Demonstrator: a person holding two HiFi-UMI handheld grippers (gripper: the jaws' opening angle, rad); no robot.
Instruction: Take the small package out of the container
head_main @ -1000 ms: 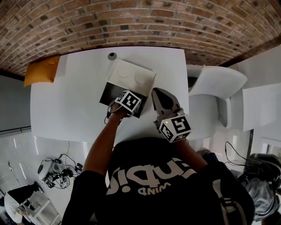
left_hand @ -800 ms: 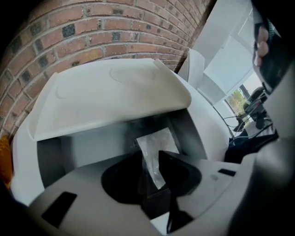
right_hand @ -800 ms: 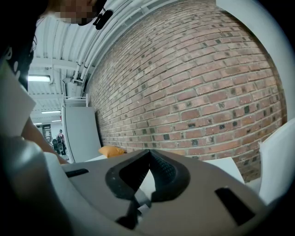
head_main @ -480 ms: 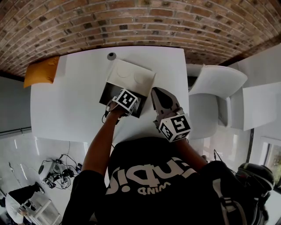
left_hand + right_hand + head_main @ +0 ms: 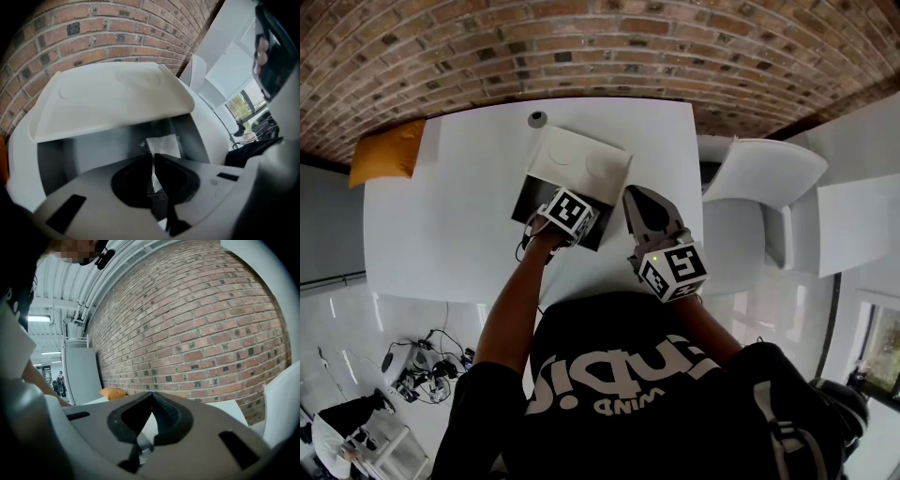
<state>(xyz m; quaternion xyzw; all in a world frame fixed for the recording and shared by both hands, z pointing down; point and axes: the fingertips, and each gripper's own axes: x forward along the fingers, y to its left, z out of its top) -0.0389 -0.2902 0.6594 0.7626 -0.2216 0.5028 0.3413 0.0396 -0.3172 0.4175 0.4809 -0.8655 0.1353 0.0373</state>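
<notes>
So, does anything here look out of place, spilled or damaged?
Nothing stands out. The container sits flat on the table, its lid standing open. The left gripper has just been closing its jaws on the small package inside, which looks intact.

Lighting: bright, even; ceiling strip lamp (image 5: 40, 318) lit. White desk (image 5: 450, 216) near glare. Container (image 5: 61, 159) interior shadowed under its lid (image 5: 112, 93). Focus: small package (image 5: 161, 143) soft, left tool (image 5: 153, 155) blurred. Distortion: strong fisheye, brick wall (image 5: 600, 47) bowed; dark vignetted corners in both gripper views.
</notes>
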